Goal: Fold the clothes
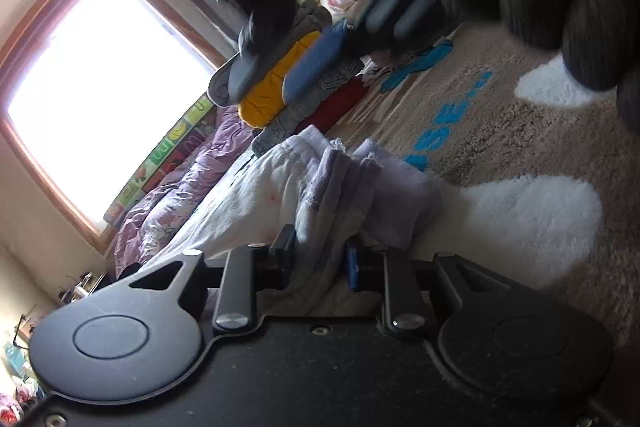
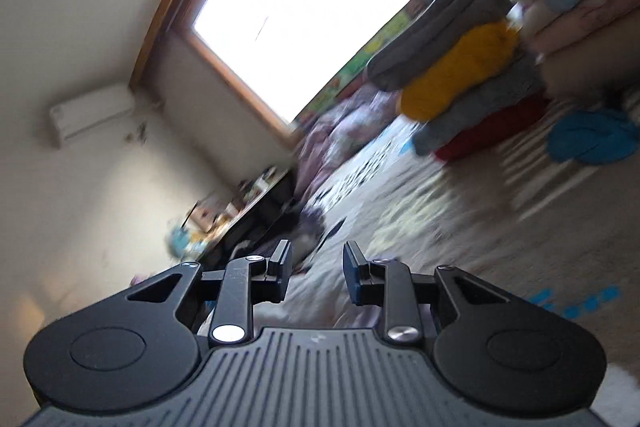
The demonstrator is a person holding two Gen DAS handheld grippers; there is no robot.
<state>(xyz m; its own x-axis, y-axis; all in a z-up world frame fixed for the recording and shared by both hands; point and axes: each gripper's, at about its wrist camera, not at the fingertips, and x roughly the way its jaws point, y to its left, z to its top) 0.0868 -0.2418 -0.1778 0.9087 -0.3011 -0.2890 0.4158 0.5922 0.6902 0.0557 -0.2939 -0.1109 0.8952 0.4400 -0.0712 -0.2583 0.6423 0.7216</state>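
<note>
A pale lilac-and-white garment is pinched between the fingers of the left gripper, bunched ahead of it over the rug. The right gripper is held apart and empty. Soft, light, limp cloth is judged; hems or corners would be best grasped.

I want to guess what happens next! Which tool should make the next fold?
Probably the left tool. Its fingers are closed on the pale lilac garment, so it already has the cloth. The right tool is open, holds nothing, and points off toward the window.
</note>
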